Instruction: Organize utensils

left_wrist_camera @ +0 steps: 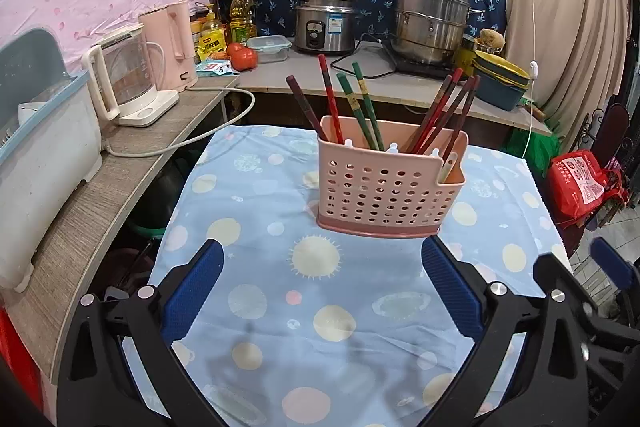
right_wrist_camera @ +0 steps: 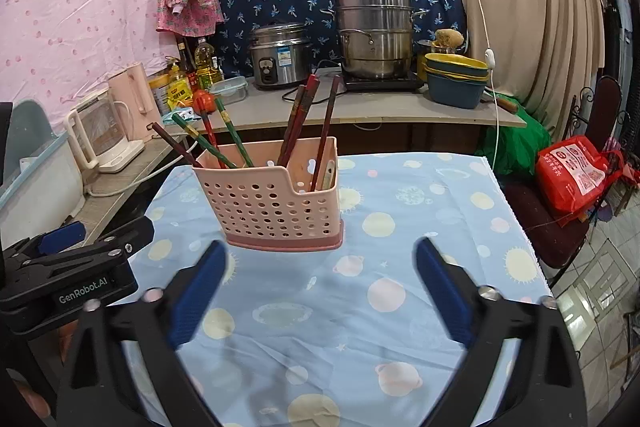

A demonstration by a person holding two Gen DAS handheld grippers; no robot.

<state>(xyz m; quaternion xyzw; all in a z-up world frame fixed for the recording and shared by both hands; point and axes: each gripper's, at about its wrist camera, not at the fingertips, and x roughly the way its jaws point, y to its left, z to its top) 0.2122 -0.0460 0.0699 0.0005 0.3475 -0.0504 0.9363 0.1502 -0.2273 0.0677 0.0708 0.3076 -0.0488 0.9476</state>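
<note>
A pink perforated utensil holder [left_wrist_camera: 386, 187] [right_wrist_camera: 276, 205] stands upright on the blue spotted tablecloth [left_wrist_camera: 328, 307] [right_wrist_camera: 340, 327]. Several chopsticks [left_wrist_camera: 362, 107] [right_wrist_camera: 298, 119], red, green and dark brown, lean out of it in two bunches. A pale spoon handle [left_wrist_camera: 448, 165] [right_wrist_camera: 328, 175] sits in its small end compartment. My left gripper [left_wrist_camera: 320, 259] is open just short of the holder, nothing between its blue pads [left_wrist_camera: 192, 291]. My right gripper [right_wrist_camera: 322, 259] is also open, close in front of the holder's base and holding nothing. The left gripper's body [right_wrist_camera: 68, 267] shows at the lower left of the right wrist view.
A curved counter [left_wrist_camera: 120, 155] on the left carries a glass kettle [left_wrist_camera: 124, 79], a pink kettle [left_wrist_camera: 170, 43] and a dish rack [left_wrist_camera: 40, 147]. Behind are a rice cooker [left_wrist_camera: 326, 21], a steel steamer pot [left_wrist_camera: 430, 19], stacked bowls [left_wrist_camera: 500, 79] and oil bottles [left_wrist_camera: 240, 15]. A red bag [right_wrist_camera: 576, 171] lies on a chair to the right.
</note>
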